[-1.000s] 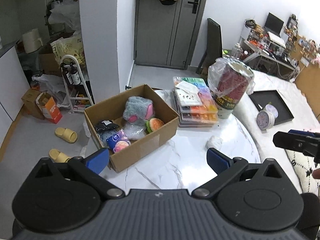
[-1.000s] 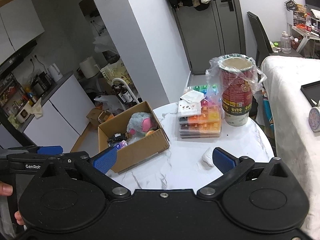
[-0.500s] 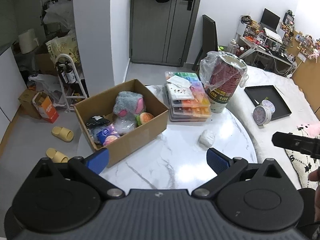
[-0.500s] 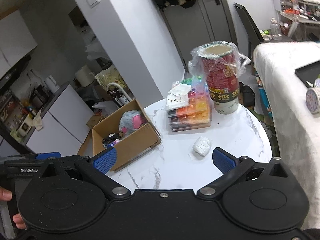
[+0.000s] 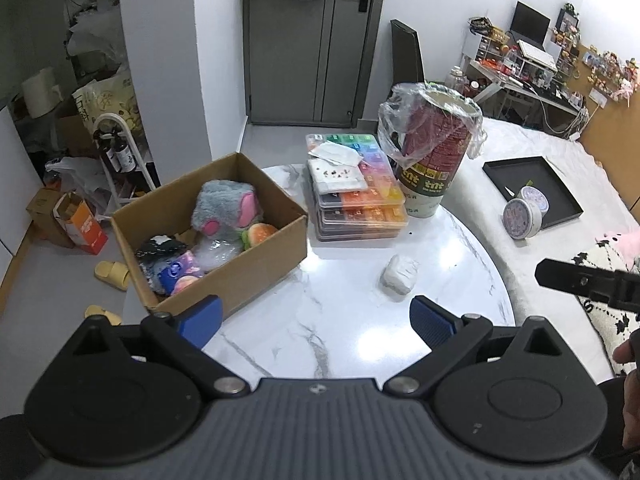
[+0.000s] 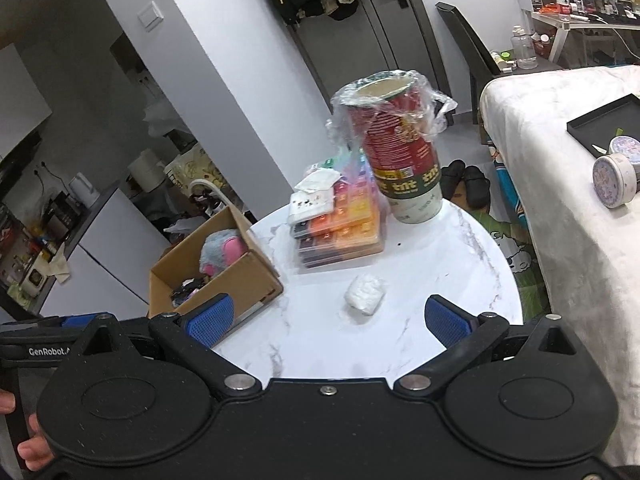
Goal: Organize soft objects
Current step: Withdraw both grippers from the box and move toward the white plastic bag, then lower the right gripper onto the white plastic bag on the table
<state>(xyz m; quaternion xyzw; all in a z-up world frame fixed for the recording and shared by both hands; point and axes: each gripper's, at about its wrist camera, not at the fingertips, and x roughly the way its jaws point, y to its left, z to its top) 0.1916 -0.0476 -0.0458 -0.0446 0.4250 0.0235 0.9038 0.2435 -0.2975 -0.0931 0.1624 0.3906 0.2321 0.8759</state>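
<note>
A small white soft lump [image 5: 399, 274] [image 6: 365, 300] lies alone on the round marble table [image 5: 340, 332] [image 6: 440, 264]. To its left an open cardboard box [image 5: 256, 256] [image 6: 236, 280] holds a grey and pink plush [image 5: 226, 210] [image 6: 222, 254], a burger toy [image 5: 258, 234] and several small packets. My left gripper [image 5: 316, 318] is open above the table's near edge, with nothing between its fingers. My right gripper [image 6: 328, 318] is open too, short of the white lump. The left wrist view catches part of the right gripper [image 5: 588, 280] at the far right.
A stack of colourful plastic organiser cases [image 5: 356, 196] [image 6: 340, 228] and a tall red cup wrapped in plastic [image 5: 432, 160] [image 6: 400, 148] stand at the table's back. A white-covered bed [image 5: 520, 184] with a black tray [image 5: 532, 192] and a round tin [image 5: 524, 218] lies right.
Both grippers have pulled back and risen, so the table, box and white lump look smaller and further off. Both stay open.
</note>
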